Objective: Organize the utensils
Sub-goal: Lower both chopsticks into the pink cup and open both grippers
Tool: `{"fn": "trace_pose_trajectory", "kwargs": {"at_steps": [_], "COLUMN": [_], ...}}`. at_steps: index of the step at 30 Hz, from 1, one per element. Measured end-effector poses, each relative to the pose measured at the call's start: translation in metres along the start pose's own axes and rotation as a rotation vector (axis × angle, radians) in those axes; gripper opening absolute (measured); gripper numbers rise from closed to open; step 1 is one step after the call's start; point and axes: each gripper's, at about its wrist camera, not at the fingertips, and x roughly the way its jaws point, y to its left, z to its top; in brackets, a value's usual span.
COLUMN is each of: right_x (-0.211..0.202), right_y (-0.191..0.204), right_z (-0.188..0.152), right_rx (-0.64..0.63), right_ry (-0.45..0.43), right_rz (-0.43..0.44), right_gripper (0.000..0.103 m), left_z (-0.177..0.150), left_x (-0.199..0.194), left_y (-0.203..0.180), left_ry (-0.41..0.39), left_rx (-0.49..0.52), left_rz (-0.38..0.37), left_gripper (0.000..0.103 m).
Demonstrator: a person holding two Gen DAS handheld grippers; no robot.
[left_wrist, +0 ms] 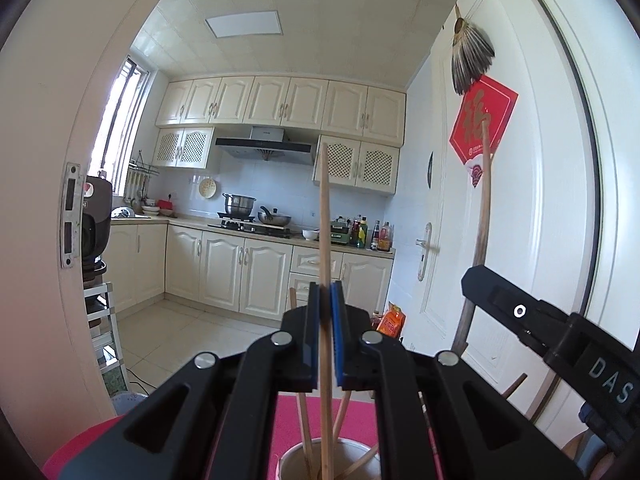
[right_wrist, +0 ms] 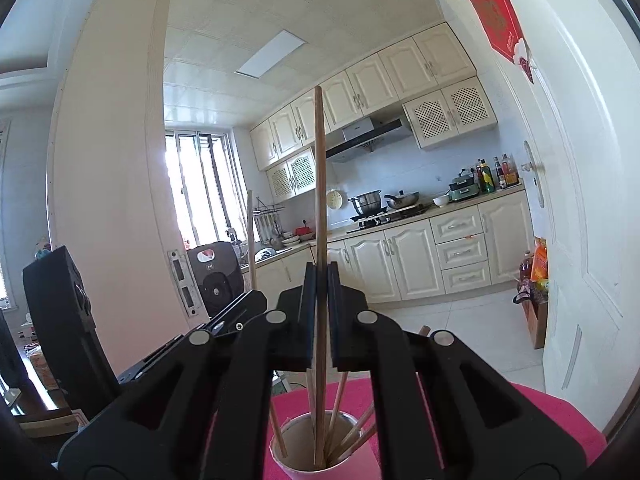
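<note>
The cup is cut off by the bottom edge in the left wrist view, so its base is unseen. The left hand-held gripper covers the middle of its chopstick (lower end lost inside the cup). Bottle labels on the far surface are too small to read.

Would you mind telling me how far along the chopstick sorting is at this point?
Done: several chopsticks already stand in the paper cup on the pink cloth. In hand: the left gripper is shut on a pale chopstick and the right gripper on a darker chopstick, both upright with lower ends in the cup. Left: letting both go; any more loose utensils are out of view.
</note>
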Motion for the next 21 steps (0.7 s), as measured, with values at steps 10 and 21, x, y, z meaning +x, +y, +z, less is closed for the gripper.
{"fn": "trace_pose_trajectory", "kwargs": {"at_steps": [10,21], "right_x": [0.009,0.007], "right_y": [0.001,0.003], "right_z": [-0.012,-0.014], "right_rx": [-0.025,-0.035], "right_ry": [0.023,0.054], "right_rz": [-0.001,-0.011], "right_gripper": [0.006,0.006], "left_z": [-0.016,-0.01], "left_x": [0.008,0.0], "left_y": [0.011,0.016], "left_ry": [0.042,0.092], "left_rx": [-0.007,-0.007], "left_rz": [0.0,0.013], "left_gripper": [0.007,0.029]}}
